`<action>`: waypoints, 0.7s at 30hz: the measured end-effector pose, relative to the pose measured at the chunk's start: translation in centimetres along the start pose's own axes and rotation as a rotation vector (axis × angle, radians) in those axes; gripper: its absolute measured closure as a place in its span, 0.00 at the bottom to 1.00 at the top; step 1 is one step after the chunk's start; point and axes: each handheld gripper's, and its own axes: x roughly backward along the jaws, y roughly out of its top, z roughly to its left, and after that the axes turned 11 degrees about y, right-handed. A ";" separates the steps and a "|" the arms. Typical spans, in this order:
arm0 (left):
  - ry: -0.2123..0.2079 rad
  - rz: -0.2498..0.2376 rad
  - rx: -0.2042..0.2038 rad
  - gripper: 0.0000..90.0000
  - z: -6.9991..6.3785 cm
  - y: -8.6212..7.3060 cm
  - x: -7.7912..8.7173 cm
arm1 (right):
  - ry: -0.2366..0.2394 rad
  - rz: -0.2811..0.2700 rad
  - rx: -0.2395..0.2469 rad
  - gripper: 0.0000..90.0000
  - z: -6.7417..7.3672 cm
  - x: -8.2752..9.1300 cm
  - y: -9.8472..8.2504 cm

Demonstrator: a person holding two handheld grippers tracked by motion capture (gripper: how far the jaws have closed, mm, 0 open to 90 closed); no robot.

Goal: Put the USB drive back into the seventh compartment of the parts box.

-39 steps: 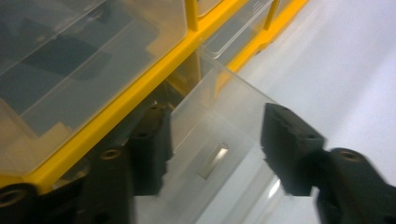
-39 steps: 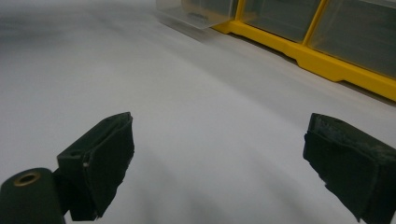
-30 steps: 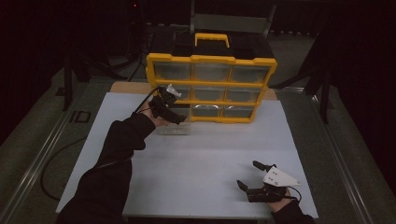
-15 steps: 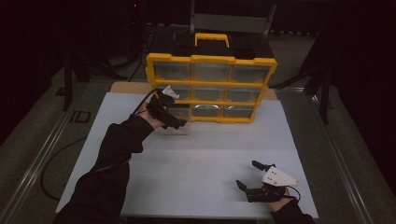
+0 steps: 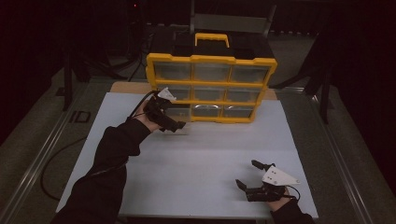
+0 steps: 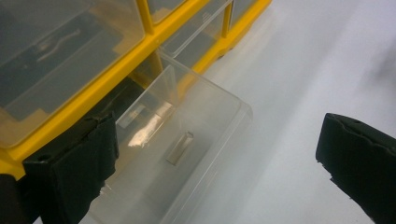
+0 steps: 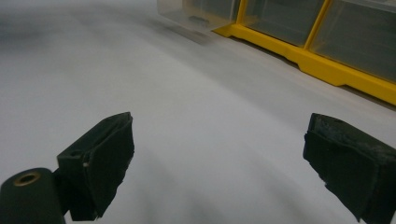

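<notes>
A yellow drawer cabinet (image 5: 211, 59) with clear drawers stands at the back of the white table (image 5: 205, 144). Its bottom-left clear drawer (image 6: 187, 140) is pulled partly out and looks empty. My left gripper (image 6: 215, 172) is open wide just in front of that drawer, with the left jaw beside the drawer's side and the right jaw over bare table. In the high view the left gripper (image 5: 175, 122) hovers at the cabinet's lower left corner, by the drawer (image 5: 183, 115). My right gripper (image 5: 248, 174) is open near the front right of the table, holding nothing (image 7: 219, 163).
The cabinet's yellow base rail (image 7: 327, 70) and the pulled-out drawer (image 7: 196, 11) lie far ahead of the right gripper. A black sleeve (image 5: 107, 158) crosses the table's left side. Metal rails (image 5: 42, 158) run along both table sides.
My left gripper has drawn back a little from the cabinet toward the person. The right gripper has stayed where it was.
</notes>
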 end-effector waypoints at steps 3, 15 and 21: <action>-0.007 -0.013 -0.010 0.00 -0.1 -0.2 0.5 | 0.000 0.005 0.004 0.10 0.0 -0.1 0.0; -0.008 -0.035 -0.006 0.00 -0.4 -1.3 2.2 | 0.002 0.002 -0.002 0.10 0.0 0.0 0.0; -0.014 -0.046 -0.013 0.00 -0.6 -2.4 3.1 | 0.002 0.001 -0.002 0.10 0.0 0.0 0.0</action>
